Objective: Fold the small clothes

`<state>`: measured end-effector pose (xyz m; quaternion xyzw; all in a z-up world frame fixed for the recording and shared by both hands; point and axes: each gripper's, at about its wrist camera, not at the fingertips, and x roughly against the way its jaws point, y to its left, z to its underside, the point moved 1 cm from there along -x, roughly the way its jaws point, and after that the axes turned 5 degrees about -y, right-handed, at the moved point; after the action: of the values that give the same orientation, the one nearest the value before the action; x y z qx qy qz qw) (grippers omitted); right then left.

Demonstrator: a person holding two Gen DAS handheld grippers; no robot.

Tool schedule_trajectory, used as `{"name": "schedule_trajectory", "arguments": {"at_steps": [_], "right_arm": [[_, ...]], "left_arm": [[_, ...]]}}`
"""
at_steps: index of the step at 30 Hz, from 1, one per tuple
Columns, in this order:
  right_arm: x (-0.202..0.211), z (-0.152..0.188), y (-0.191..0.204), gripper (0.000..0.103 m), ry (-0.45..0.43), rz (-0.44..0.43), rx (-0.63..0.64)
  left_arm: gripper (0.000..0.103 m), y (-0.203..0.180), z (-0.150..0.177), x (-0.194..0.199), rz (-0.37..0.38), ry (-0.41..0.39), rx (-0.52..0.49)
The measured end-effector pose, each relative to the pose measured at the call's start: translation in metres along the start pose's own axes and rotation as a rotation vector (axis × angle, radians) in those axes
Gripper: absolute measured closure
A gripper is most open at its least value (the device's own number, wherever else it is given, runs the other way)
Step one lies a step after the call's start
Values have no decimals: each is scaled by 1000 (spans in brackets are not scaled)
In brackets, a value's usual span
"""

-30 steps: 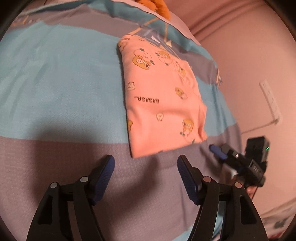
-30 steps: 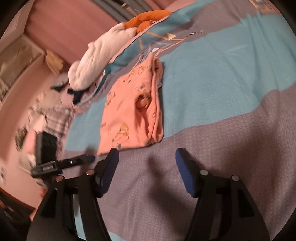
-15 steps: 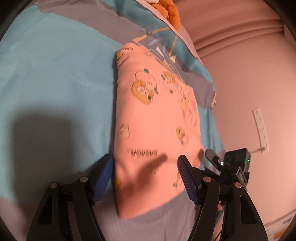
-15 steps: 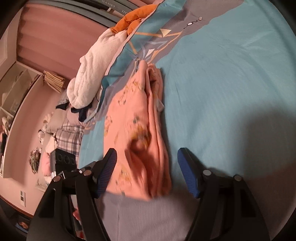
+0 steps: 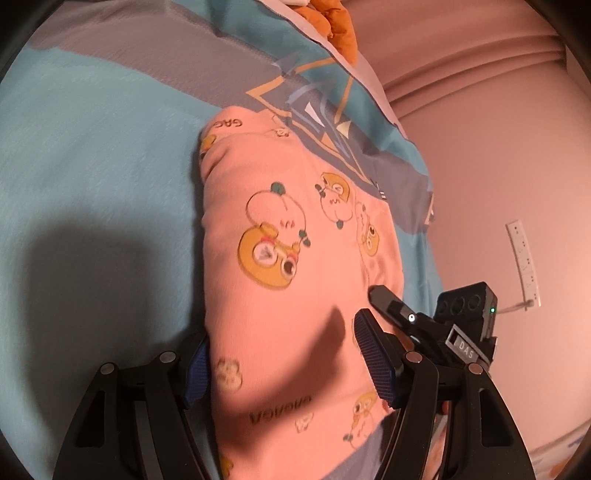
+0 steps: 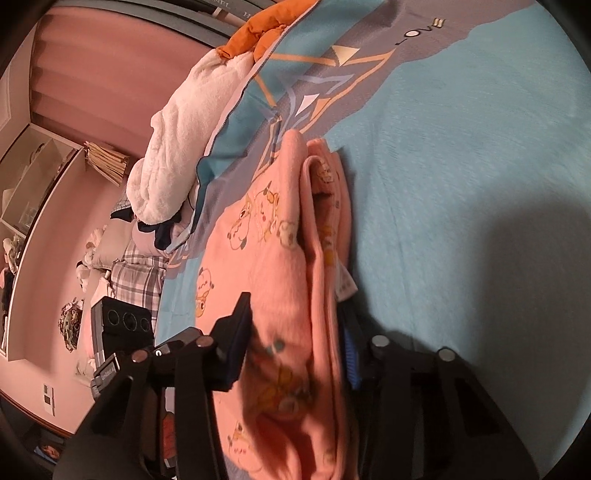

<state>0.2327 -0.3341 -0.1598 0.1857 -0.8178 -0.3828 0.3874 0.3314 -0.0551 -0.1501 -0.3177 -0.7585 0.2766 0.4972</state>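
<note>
A folded pink garment (image 5: 280, 258) with cartoon prints lies on the blue and grey bed cover (image 5: 92, 147). My left gripper (image 5: 284, 365) stands open astride its near end, one pad at the left edge and one on top. In the right wrist view the same pink garment (image 6: 273, 266) shows its stacked folds. My right gripper (image 6: 295, 347) is closing on that thick folded side, and both pads touch the cloth. One of the right gripper's fingers (image 5: 388, 304) reaches onto the garment's right edge in the left wrist view.
A white fluffy blanket (image 6: 177, 155) and an orange cloth (image 6: 258, 26) lie at the bed's head. Plaid fabric (image 6: 136, 277) and shelves (image 6: 37, 177) stand beyond the bed's side. A power strip (image 5: 522, 266) hangs on the wall.
Both grippers have moved forward over the bed onto the garment's near end. The right gripper's jaws have narrowed around the folded side. The left jaws keep the same width.
</note>
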Motion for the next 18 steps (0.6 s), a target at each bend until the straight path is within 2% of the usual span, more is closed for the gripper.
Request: {"name": "schedule_trajectory", "arguments": {"at_steps": [10,15,18], "right_arm": [[-13,-7,3,70,1,19,53],[-13,-5,5,71,-13,31,79],[-15,-3,12,72,-24,62,113]], "left_arm": [[34,-10,-11,-15,-43,-7,-54],[34,-17,-6,-16,-103,-17,-109],[42,-21,-4,-17,-161,-25,-144]]}}
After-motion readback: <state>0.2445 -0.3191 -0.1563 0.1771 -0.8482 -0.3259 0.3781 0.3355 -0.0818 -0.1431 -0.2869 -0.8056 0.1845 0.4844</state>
